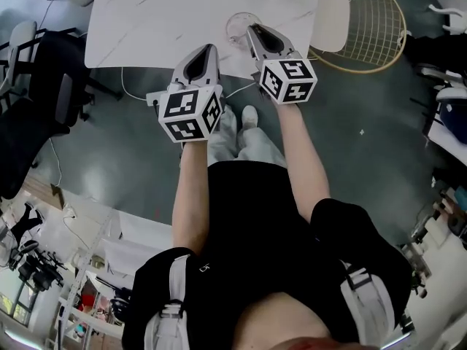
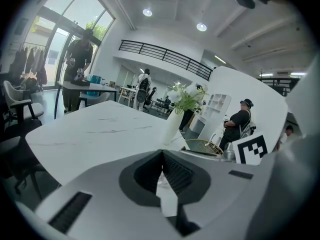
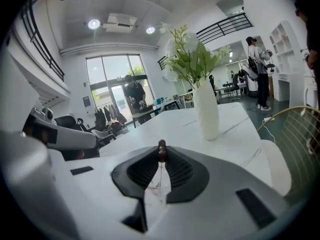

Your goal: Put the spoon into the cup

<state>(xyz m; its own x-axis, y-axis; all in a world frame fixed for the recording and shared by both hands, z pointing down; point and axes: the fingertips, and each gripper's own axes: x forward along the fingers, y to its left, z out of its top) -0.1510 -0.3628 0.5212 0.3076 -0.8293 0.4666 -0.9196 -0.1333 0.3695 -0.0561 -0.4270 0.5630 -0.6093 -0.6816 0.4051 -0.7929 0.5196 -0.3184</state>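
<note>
The right gripper has its jaws pinched on the spoon. It holds the spoon close under a small brown knob at the top end. The thin stem runs down through the gap behind the pads. I'd say it is held that high so the lower end hangs free and goes into the cup first. From above, this gripper's tips are right at the rim of the clear cup, which stands on the white marble table near the edge closest to the person. Neither view shows whether the spoon's lower end is inside the cup, touching the rim or just above it. The left gripper has its jaws pressed together with nothing between them. It hangs beside the other over the near edge of the table, close to the cup but apart from it. My guess is that it is kept there to stay out of the way, or to steady the cup if it rocks. Further back on the table is a white vase of flowers, well clear of both grippers. A few people are standing around deeper in the room.
</note>
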